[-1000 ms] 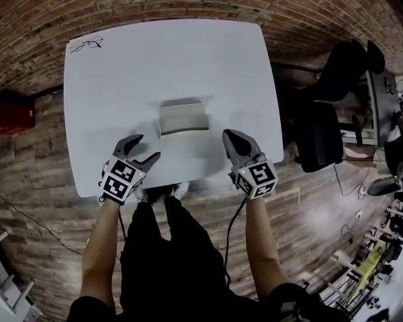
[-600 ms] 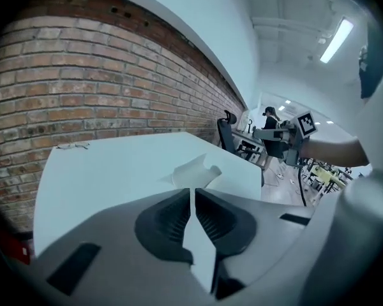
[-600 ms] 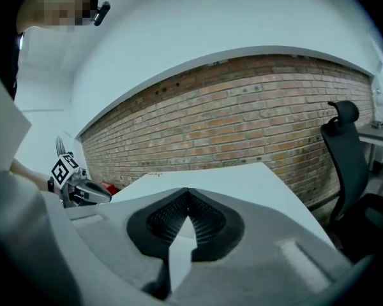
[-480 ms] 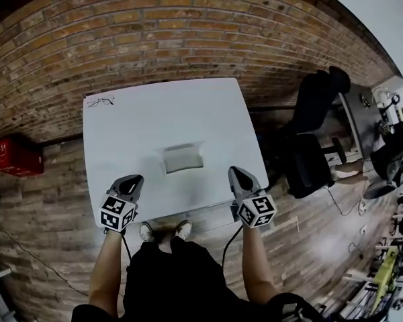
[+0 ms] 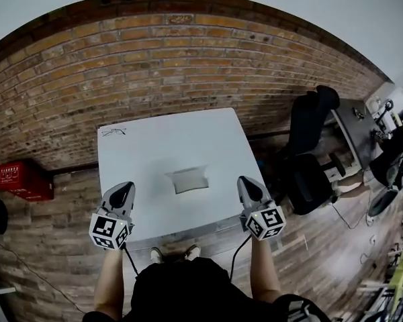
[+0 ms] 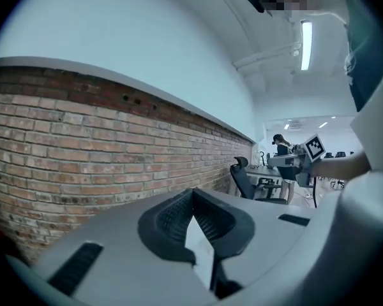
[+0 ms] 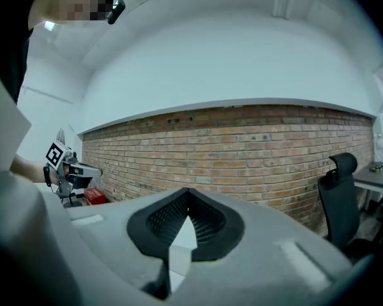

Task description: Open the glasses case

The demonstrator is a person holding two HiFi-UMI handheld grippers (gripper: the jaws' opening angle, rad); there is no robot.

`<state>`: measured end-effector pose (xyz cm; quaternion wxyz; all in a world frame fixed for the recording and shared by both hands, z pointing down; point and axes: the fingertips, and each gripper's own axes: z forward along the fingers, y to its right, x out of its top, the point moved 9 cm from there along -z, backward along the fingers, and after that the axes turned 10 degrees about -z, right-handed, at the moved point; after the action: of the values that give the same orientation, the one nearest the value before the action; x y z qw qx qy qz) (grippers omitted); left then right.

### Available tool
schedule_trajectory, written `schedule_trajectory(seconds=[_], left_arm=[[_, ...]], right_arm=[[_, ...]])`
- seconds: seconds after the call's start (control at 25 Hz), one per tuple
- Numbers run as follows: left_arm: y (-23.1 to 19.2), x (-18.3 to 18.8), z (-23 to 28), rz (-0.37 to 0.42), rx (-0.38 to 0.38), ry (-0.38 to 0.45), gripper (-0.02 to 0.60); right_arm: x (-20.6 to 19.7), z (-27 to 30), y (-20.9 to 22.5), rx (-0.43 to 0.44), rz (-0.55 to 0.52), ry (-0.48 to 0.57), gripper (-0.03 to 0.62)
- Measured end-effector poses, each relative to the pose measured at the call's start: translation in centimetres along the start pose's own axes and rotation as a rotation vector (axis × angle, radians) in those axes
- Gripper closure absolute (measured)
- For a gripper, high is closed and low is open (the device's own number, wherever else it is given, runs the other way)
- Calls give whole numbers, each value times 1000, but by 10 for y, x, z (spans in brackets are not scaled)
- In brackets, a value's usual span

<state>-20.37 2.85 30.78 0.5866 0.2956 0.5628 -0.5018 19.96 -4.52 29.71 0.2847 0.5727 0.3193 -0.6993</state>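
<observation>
Head view and both gripper views of one moment. The glasses case (image 5: 187,179) sits near the middle of the white surface (image 5: 154,146), somewhat toward its near edge; it is small in the head view and appears to lie open with its pale grey interior showing, though the lid cannot be made out clearly. A pair of eyeglasses (image 5: 113,132) lies at the far left corner of the surface, well apart from the case. The left tongs (image 5: 126,188) are over the near left corner of the surface and the right tongs (image 5: 245,182) are over the near right edge, one on each side of the case and touching neither it nor each other. In the left gripper view the ribbed jaws are pressed together with nothing between them; the right gripper view shows the same for the right tongs. Both gripper views look out roughly level toward the brick wall (image 5: 154,59) behind the surface. A red box (image 5: 23,180) stands by the wall to the left, and black office chairs (image 5: 309,146) stand to the right.
</observation>
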Motion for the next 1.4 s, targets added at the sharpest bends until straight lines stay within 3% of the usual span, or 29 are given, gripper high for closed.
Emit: schedule_trajectory(seconds=[0.28, 0.56, 0.92, 1.4], left_arm=[[8, 45, -39, 21, 29, 131, 575], [22, 68, -63, 34, 73, 235, 575], [34, 71, -90, 56, 146, 285, 575], [45, 73, -73, 68, 103, 292, 575]], right_arm=[[39, -17, 1, -32, -31, 66, 589], [43, -46, -4, -84, -40, 87, 589], [59, -99, 4, -211, -82, 101, 589], [71, -83, -7, -157, -152, 114, 589]])
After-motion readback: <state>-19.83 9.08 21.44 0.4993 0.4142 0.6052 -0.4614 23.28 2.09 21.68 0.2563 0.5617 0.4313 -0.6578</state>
